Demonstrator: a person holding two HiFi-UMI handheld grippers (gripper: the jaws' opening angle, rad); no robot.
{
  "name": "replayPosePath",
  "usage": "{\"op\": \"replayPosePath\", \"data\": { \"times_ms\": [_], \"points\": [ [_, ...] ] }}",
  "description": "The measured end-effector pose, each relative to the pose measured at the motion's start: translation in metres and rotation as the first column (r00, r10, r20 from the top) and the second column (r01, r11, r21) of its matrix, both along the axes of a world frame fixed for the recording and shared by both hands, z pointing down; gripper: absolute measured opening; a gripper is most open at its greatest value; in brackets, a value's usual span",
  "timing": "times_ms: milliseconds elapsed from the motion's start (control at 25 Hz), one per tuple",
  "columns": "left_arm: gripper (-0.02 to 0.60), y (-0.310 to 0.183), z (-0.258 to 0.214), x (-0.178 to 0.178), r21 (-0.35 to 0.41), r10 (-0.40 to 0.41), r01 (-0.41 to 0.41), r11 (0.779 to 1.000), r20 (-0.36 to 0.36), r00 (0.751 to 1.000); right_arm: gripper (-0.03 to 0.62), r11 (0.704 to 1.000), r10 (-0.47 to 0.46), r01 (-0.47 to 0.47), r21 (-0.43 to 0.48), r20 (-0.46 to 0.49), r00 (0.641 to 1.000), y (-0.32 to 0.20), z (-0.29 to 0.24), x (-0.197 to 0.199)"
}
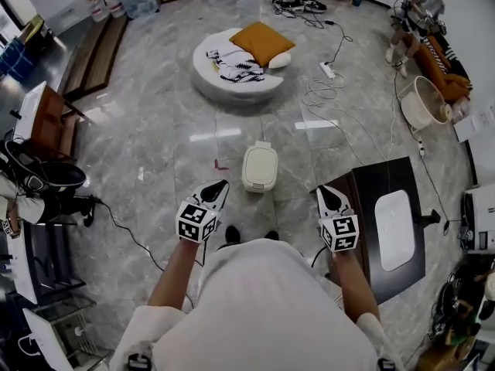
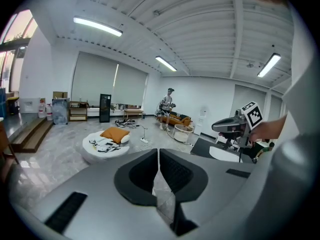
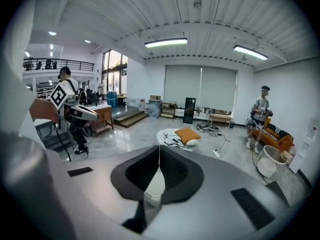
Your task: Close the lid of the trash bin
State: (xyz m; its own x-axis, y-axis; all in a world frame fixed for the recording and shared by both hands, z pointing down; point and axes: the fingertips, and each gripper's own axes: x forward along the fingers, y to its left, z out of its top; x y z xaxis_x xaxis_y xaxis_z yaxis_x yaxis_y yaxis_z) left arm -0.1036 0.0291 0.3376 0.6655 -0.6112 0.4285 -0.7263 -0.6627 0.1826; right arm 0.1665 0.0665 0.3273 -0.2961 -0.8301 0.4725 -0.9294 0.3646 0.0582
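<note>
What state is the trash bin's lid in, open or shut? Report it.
Shut: in the head view the lid lies flat on the trash bin, with no opening visible.

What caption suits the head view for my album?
Left gripper and right gripper, both shut, held before a closed cream trash bin.

Trash bin [image 1: 260, 168]: one, small, cream-white, with a rounded-rectangular body. Its matching lid [image 1: 261, 163] lay down flat over the opening, with a small tab at its far edge. The bin stood upright and free on the grey marbled floor [image 1: 155, 145].
</note>
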Motion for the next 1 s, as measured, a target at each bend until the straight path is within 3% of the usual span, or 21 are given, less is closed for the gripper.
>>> {"op": "replayPosePath", "data": {
  "times_ms": [1000],
  "points": [
    [0.026, -0.023, 0.001, 0.005, -0.001, -0.037, 0.037, 0.999, 0.012, 0.999, 0.032, 1.0, -0.025, 0.025, 0.014, 0.01, 1.0, -0.029, -0.001, 0.008]
  ]
}}
